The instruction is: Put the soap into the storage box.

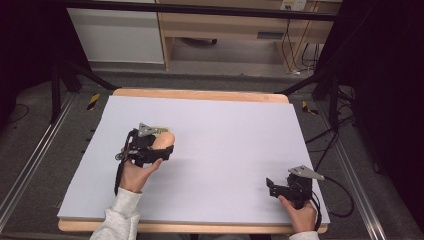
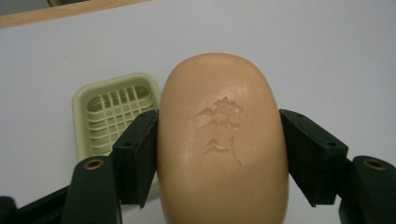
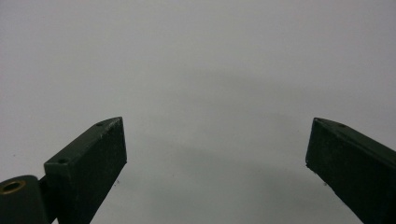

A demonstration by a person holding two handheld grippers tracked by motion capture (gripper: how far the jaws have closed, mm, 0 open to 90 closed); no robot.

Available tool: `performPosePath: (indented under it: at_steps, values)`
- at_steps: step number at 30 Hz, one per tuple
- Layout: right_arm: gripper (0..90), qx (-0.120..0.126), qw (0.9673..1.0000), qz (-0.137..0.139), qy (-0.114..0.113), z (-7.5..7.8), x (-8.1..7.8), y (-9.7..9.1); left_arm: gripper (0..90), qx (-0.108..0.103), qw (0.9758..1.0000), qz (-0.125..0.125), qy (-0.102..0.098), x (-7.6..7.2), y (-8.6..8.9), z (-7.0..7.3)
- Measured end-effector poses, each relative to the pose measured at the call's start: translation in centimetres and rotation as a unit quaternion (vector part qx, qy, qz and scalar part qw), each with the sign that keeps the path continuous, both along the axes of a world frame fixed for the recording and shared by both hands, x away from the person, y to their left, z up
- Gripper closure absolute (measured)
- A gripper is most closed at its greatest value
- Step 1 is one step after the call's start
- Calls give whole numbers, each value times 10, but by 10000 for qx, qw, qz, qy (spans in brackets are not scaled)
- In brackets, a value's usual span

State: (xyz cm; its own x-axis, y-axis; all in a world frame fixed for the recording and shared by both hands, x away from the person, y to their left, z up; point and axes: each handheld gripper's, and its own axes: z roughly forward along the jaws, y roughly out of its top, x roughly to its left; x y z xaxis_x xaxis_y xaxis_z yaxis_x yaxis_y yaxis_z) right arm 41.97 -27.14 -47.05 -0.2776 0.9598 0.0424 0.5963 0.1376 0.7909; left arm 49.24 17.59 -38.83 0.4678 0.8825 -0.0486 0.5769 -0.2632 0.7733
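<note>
The left gripper (image 2: 219, 154) clamps a peach soap bar (image 2: 222, 140); a cream soap dish (image 2: 100, 116) lies at ten o'clock. The right gripper (image 3: 217, 158) gapes wide, holding nothing, over the white table (image 1: 225, 135).

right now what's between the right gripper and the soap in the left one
Nothing: bare white table sheet separates the open right gripper from the soap bar clamped in the left gripper, as the high view shows.
</note>
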Motion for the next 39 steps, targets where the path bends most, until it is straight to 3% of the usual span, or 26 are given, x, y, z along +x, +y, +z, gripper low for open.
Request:
performPosePath:
  at_steps: [18,30,39]
  values:
    - [54,-30,10000,-3,0,-1,1,0,317,9,9994,358,-16,22,12,-6]
    - [54,-2,10000,-8,20,-1,1,1,318,61,9993,374,-40,40,6,-9]
    - [54,-1,10000,-12,25,-1,1,1,318,135,9988,459,99,52,9,-19]
